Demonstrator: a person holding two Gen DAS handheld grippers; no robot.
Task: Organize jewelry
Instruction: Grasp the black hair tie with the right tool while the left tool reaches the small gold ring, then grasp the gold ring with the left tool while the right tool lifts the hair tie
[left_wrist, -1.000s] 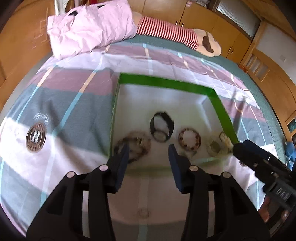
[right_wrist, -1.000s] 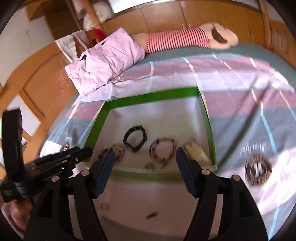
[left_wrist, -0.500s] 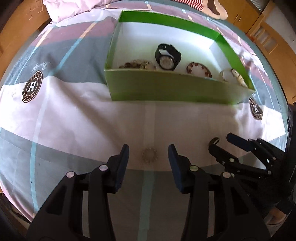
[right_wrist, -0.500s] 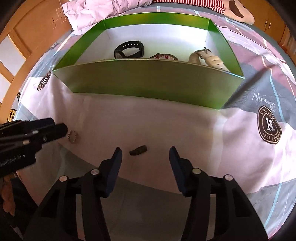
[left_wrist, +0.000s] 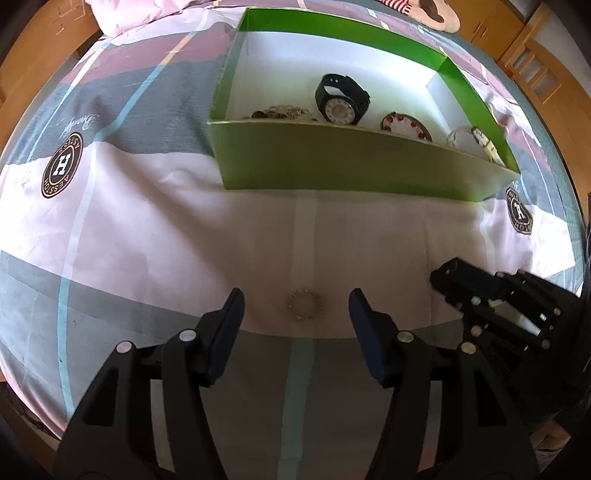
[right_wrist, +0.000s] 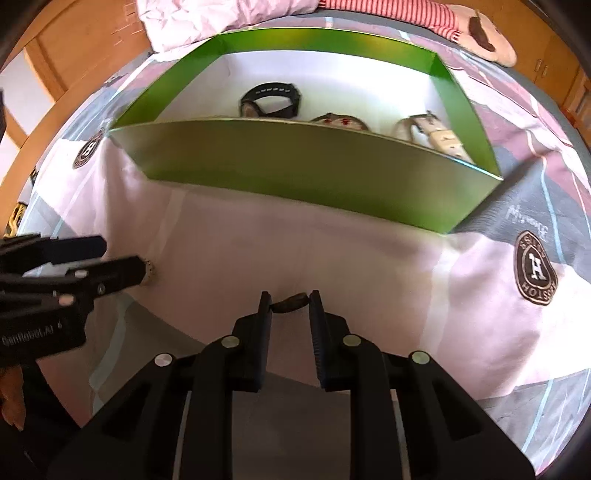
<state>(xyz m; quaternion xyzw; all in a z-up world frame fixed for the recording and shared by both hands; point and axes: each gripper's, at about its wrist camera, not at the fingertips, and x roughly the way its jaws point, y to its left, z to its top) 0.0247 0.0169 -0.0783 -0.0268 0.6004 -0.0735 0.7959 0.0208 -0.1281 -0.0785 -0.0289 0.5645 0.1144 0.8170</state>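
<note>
Left hand-held gripper (left_wrist: 295, 308): jaws wide apart, holding nothing. A small beaded ring (left_wrist: 305, 305) lies flat on the bedspread (left_wrist: 147, 236) between its fingertips, touching neither.

Right hand-held gripper (right_wrist: 290, 304): jaws narrowed around a small dark jewelry piece (right_wrist: 290, 302) lying on the bedspread. The piece spans most of the gap; cannot tell whether the pads press it.

Green box (left_wrist: 332, 166), white inside, sits on the bed beyond both grippers. Contents, left to right in the left wrist view: beaded bracelet (left_wrist: 282, 112), black watch (left_wrist: 341, 99), red-studded bangle (left_wrist: 406, 126), cream-strapped watch (left_wrist: 480, 142). All lie near the front wall, apart from one another.

Pink pillow (right_wrist: 221, 14) at the head of the bed.
</note>
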